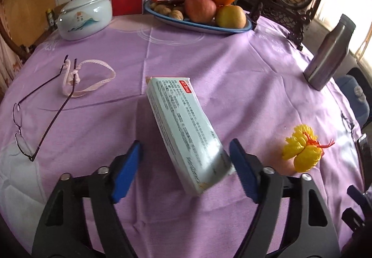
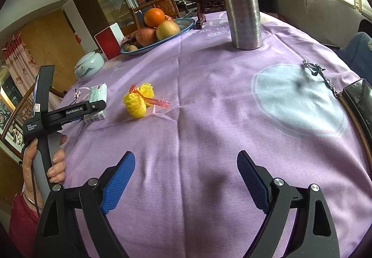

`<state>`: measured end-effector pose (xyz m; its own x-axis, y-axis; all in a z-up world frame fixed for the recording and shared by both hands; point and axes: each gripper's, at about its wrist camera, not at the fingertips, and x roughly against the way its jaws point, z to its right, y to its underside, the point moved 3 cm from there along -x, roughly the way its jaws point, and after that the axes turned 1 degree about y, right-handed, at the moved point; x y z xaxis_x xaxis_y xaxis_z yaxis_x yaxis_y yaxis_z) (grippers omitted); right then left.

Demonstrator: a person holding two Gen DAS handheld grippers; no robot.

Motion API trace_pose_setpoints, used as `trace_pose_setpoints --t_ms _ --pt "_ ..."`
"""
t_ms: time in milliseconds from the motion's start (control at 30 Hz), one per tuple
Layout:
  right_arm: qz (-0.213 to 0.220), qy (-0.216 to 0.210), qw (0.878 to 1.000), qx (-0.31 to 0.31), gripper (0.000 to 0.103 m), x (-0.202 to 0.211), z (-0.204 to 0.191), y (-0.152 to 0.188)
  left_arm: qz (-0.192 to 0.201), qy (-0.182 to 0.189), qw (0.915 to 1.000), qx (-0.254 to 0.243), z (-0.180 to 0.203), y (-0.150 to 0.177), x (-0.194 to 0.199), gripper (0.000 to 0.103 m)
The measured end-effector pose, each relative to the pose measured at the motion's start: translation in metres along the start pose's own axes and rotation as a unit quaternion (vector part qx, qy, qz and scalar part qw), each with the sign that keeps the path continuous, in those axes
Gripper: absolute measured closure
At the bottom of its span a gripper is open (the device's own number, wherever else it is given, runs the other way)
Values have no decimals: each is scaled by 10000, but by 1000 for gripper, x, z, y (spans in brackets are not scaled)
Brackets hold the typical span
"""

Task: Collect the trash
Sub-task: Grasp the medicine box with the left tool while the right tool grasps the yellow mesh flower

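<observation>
Left claw: spread around box, one pad touching, not yet clamped.
Right claw: released, empty.
Tip: centre box, then squeeze.

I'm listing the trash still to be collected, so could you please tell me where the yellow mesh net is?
The yellow mesh net lies on the purple tablecloth, left of centre in the right wrist view, just right of the medicine box and apart from the right gripper.

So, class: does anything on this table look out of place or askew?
The crumpled yellow net with its red tie lies loose on the purple cloth, and the small box sits skewed between the left gripper's fingers.
</observation>
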<state>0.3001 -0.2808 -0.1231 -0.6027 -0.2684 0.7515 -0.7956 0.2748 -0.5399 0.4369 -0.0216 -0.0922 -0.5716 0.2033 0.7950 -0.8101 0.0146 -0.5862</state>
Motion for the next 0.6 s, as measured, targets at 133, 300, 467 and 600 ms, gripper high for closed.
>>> trace_pose_setpoints --t_ms 133,300,467,600 --pt "-34 -2 10000 64 15 -1 -2 0 130 197 9996 142 -4 -5 4 29" --pt "-55 -80 9993 348 15 -3 -16 0 130 81 9999 -54 1 -8 -3 23" --pt "-188 -619 9979 69 15 -13 -35 -29 108 213 9997 92 -7 -10 -2 53" --pt "-219 -566 9979 204 18 -41 -59 -58 167 391 9987 296 -15 -12 6 59"
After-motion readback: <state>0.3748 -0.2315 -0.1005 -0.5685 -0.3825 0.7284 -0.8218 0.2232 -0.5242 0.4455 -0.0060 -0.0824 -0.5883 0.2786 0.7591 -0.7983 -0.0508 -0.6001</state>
